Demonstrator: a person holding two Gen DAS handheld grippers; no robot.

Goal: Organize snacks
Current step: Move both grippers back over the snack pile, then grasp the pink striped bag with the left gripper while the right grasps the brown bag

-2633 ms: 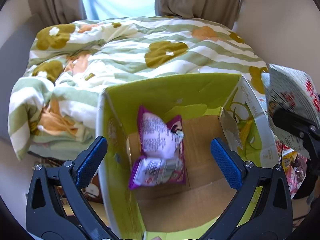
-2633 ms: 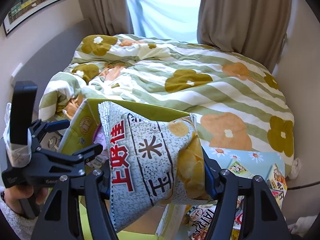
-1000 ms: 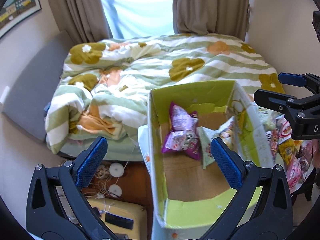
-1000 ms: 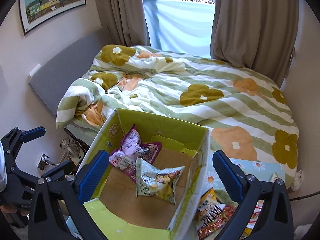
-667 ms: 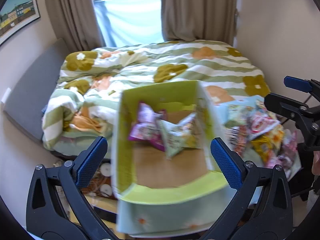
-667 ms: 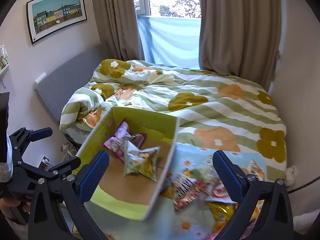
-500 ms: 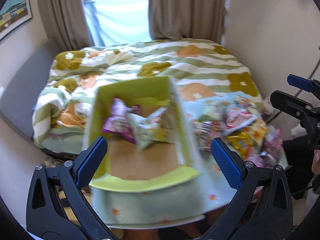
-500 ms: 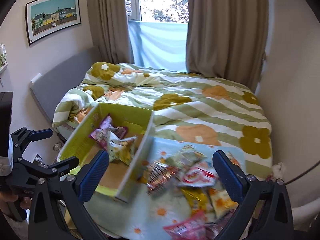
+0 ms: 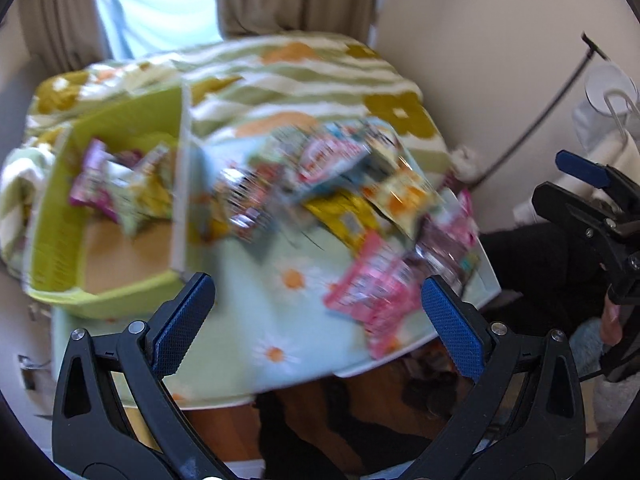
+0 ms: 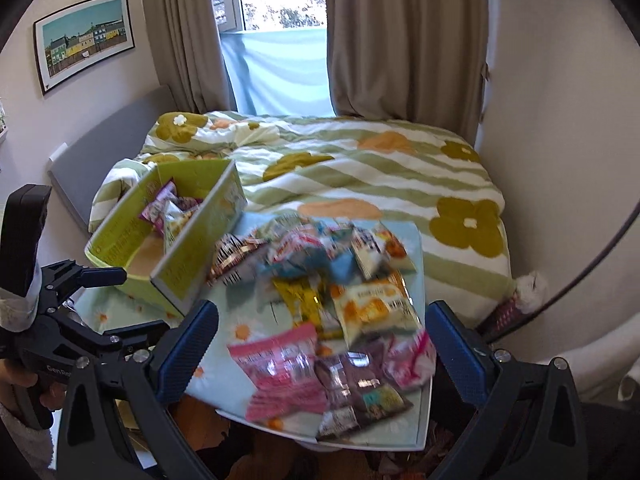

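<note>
A green cardboard box (image 10: 120, 232) (image 9: 56, 248) sits at the left end of a small table with a pale flowered cloth (image 10: 224, 344) (image 9: 280, 320). Inside lie a purple snack bag (image 10: 158, 206) (image 9: 86, 184) and a pale chip bag (image 10: 178, 214) (image 9: 132, 196). A heap of several snack packets (image 10: 320, 280) (image 9: 340, 200) covers the table's right half, with a pink packet (image 10: 276, 364) (image 9: 372, 288) nearest me. My left gripper (image 9: 316, 312) hangs open over the cloth. My right gripper (image 10: 324, 340) is open above the pink packet. Both are empty. The left wrist view is blurred.
A bed with a green striped, flowered duvet (image 10: 360, 176) lies behind the table, with curtains and a window (image 10: 276, 40) beyond. A wall rises at the right (image 10: 560, 120). A black cable (image 9: 532, 120) runs down the right wall. Wooden floor (image 9: 224, 432) shows under the table.
The right gripper dropped the chip bag into the box and opened. Both grippers then pulled back and swung right, from over the box to over the loose snack heap.
</note>
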